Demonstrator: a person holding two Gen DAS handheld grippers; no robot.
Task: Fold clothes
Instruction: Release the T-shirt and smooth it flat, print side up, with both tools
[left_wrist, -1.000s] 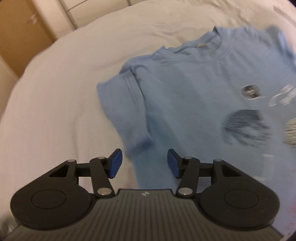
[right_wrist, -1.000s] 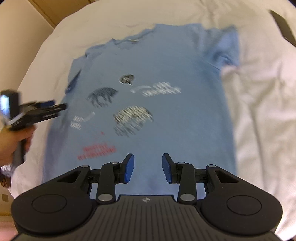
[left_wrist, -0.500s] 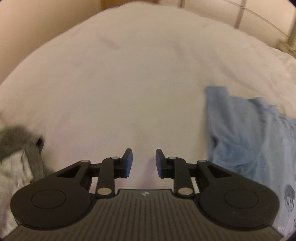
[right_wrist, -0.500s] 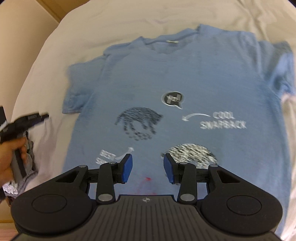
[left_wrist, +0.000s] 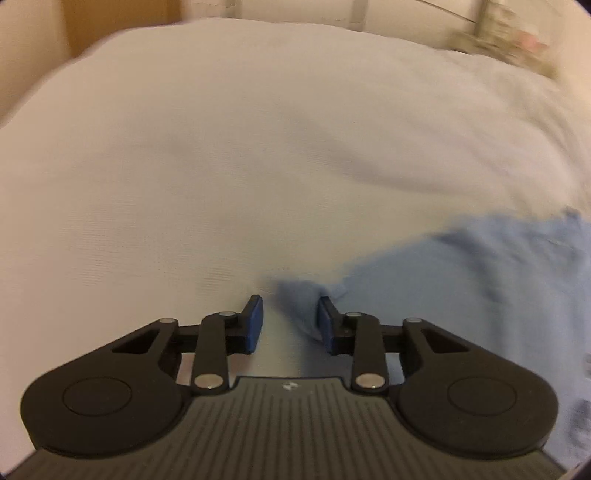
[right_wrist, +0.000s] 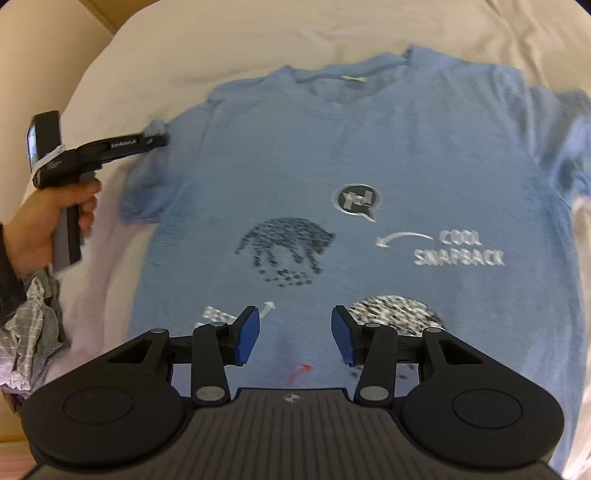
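A light blue printed T-shirt (right_wrist: 369, 177) lies face up and flat on a white bed sheet (right_wrist: 229, 40), neck at the far side. My right gripper (right_wrist: 294, 336) is open and empty, hovering over the shirt's lower front. My left gripper (left_wrist: 287, 319) is open; the edge of the shirt's left sleeve (left_wrist: 299, 299) lies between its pads. In the right wrist view the left gripper (right_wrist: 157, 140) reaches the sleeve's (right_wrist: 147, 184) far corner from the left. The rest of the shirt (left_wrist: 480, 280) fills the lower right of the left wrist view.
A crumpled grey and white garment (right_wrist: 33, 325) lies at the bed's left edge, below the hand holding the left gripper. White sheet (left_wrist: 240, 166) spreads left of and beyond the sleeve. A blurred cluttered corner (left_wrist: 498, 40) shows behind the bed.
My left gripper has swung back right to the shirt's left sleeve and opened wider around its edge. My right gripper has moved in over the shirt and opened a little wider.
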